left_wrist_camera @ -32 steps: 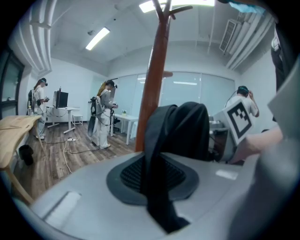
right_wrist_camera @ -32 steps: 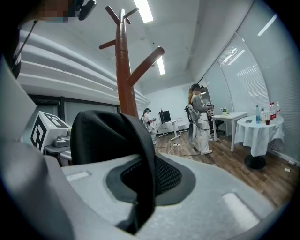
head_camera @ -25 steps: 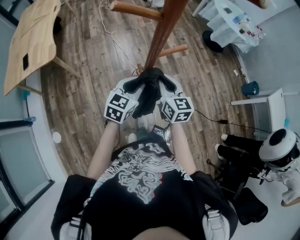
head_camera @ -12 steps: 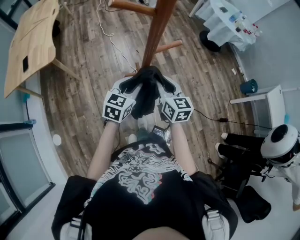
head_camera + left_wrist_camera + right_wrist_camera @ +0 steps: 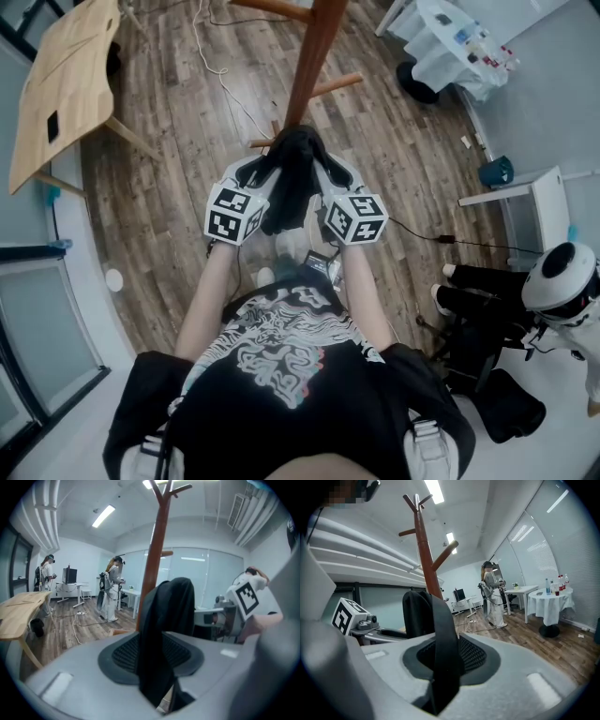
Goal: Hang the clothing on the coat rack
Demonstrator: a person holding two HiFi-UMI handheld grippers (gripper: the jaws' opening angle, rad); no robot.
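A black piece of clothing (image 5: 291,178) hangs bunched between my two grippers, close in front of the brown wooden coat rack (image 5: 314,56). My left gripper (image 5: 255,172) is opening. The cloth (image 5: 168,620) still lies over its pad and runs down between the jaws, with a thin gap showing beside it. My right gripper (image 5: 330,173) is shut on the clothing (image 5: 440,634), which drops tight into its jaws. The rack's pole and pegs (image 5: 157,550) rise just behind the cloth, and its forked top (image 5: 423,536) stands above it.
A wooden table (image 5: 66,75) stands at the left and a white-clothed round table (image 5: 459,37) at the back right. Cables (image 5: 220,66) trail over the wood floor. Black bags and a chair (image 5: 478,328) crowd the right. People (image 5: 110,592) stand at desks farther back.
Both grippers and the clothing have crept forward toward the rack's pole. The top of the cloth now meets the pole in the head view.
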